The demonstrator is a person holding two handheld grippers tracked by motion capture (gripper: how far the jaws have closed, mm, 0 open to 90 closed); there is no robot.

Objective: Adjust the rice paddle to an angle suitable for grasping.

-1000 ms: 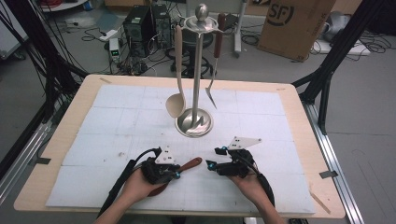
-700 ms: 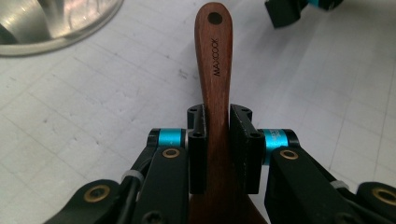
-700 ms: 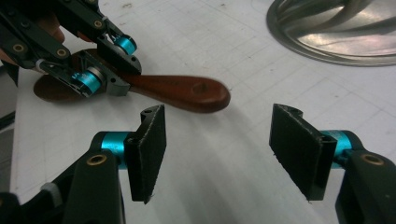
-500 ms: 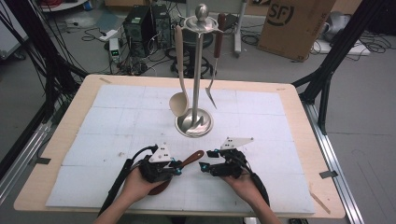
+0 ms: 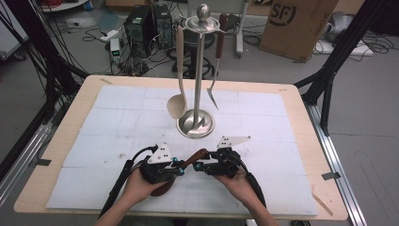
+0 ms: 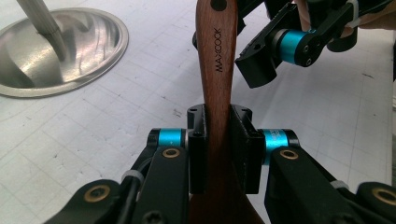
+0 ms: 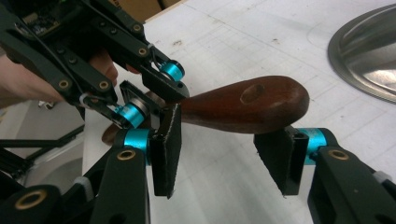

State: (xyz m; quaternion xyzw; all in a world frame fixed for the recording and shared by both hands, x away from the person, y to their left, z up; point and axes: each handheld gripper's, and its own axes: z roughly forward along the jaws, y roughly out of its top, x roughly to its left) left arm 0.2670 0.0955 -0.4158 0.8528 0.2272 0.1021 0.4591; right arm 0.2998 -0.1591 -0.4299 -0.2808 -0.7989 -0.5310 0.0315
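left gripper (image 6: pixel 217 154) clamps wooden spatula handle (image 6: pixel 215 70) low over mat | right gripper (image 7: pixel 224 154) jaws just closing around handle end, pads not touching | risk: off-centre bite twists handle loose, near rack base (image 5: pixel 195 125)

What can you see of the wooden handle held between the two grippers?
The wooden handle is dark reddish-brown, smooth, glossy wood, stamped MAXCOOK, with a hanging hole near its rounded end. It widens toward the near end, whose shape is hidden. It is lifted off the white mat, angled toward the metal stand. The left gripper clamps its middle. The right gripper has been closing around the tip, its pads not yet clearly pressing.
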